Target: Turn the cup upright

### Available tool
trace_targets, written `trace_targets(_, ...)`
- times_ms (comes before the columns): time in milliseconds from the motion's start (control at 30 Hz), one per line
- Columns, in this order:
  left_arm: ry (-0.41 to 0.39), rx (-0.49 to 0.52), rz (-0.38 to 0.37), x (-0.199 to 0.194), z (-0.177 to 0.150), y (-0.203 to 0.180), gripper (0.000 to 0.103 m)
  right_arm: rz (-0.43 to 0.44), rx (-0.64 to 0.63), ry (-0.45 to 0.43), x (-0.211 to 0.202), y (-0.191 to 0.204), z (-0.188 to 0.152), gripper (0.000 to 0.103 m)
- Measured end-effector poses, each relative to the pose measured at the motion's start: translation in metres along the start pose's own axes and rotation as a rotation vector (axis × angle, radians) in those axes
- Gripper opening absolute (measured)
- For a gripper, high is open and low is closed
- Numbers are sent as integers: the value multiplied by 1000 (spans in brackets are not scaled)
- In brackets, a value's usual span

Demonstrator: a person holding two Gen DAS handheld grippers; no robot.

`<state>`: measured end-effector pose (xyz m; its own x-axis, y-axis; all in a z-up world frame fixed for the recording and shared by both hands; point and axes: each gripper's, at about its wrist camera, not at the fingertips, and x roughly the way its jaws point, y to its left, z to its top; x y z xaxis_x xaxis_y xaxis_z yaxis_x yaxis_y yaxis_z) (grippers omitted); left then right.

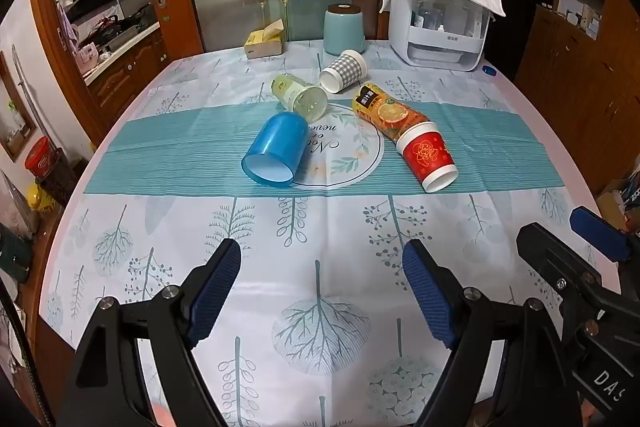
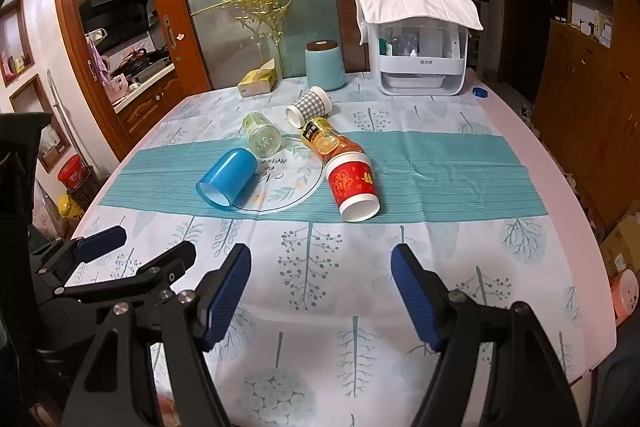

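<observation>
Several cups lie on their sides mid-table: a blue plastic cup (image 1: 276, 150) (image 2: 228, 179), a clear yellowish glass (image 1: 299, 97) (image 2: 262, 135), a grey checked paper cup (image 1: 344, 71) (image 2: 309, 106), an orange juice bottle (image 1: 386, 113) (image 2: 326, 141) and a red paper cup (image 1: 428, 157) (image 2: 353, 185). My left gripper (image 1: 322, 267) is open and empty, well short of the cups. My right gripper (image 2: 320, 271) is open and empty, also short of them. The right gripper shows at the right edge of the left wrist view (image 1: 568, 247). The left gripper shows at the left of the right wrist view (image 2: 140, 247).
At the table's far edge stand a light blue canister (image 1: 344, 29) (image 2: 325, 65), a white appliance under a towel (image 1: 438, 23) (image 2: 420, 47) and a yellow tissue box (image 1: 265, 41) (image 2: 258, 81). A small blue cap (image 1: 489, 70) lies at the far right.
</observation>
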<state>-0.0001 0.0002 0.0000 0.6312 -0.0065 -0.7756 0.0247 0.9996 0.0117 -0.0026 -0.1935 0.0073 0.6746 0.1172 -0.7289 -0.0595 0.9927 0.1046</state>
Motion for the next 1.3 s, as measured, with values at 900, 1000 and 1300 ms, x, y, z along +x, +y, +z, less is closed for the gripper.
trace_targets(900,11,-3,-46,8,1,4,82,8,10,10,3,0,0,73)
trace_targets(1000,-2,4,-40,6,1,3,82,11,12,10,6,0,0,73)
trace_targets(1300,6,1,-42,8,3,2,82,10,12,11,8,0,1,73)
